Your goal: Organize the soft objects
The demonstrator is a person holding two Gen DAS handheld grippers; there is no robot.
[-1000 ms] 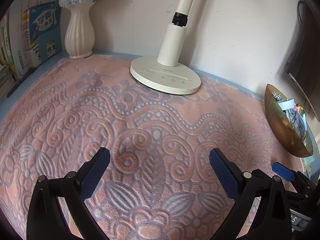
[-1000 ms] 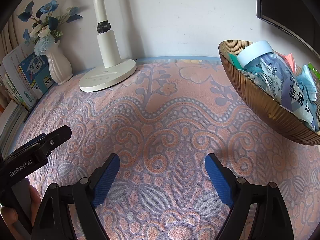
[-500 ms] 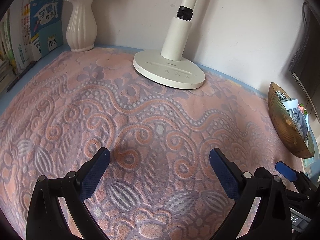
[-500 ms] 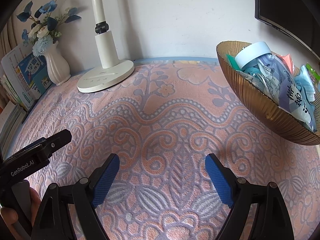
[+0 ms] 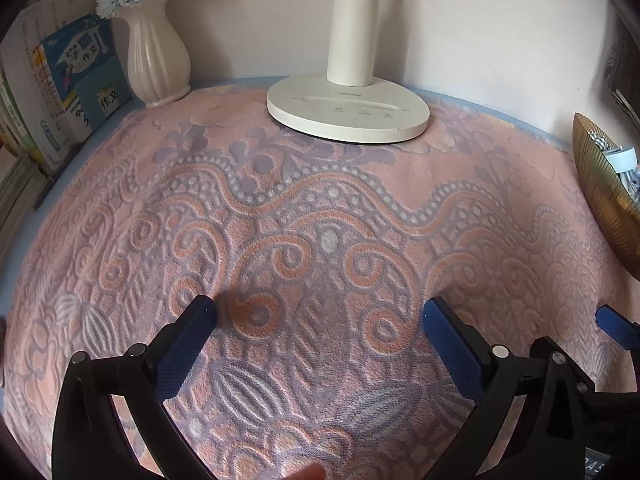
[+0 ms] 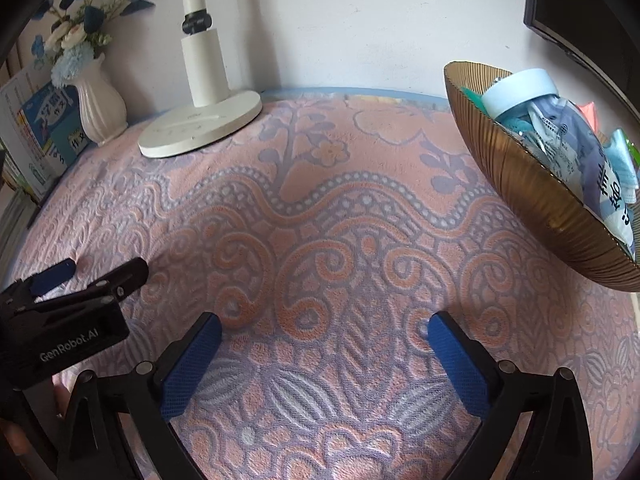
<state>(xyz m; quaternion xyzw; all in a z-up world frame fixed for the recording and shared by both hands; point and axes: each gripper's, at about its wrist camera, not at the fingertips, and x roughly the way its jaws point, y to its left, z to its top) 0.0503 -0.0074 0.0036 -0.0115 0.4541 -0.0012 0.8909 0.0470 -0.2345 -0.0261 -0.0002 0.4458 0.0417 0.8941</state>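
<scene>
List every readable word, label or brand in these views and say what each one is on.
"GenRobot.AI": on the black body of the left tongs.
"作文": on the blue book beside the vase.
"OPPLE", faint: on the white lamp base.
Blue characters on the packet in the gold bowl: cut off, unreadable.
Small print on the book: too blurred.

A white lamp base (image 5: 347,114) stands at the desk's back edge on a pink patterned cloth (image 5: 320,264). A white vase (image 5: 157,66) of blue flowers sits in the back left corner, books (image 5: 60,80) beside it.
</scene>
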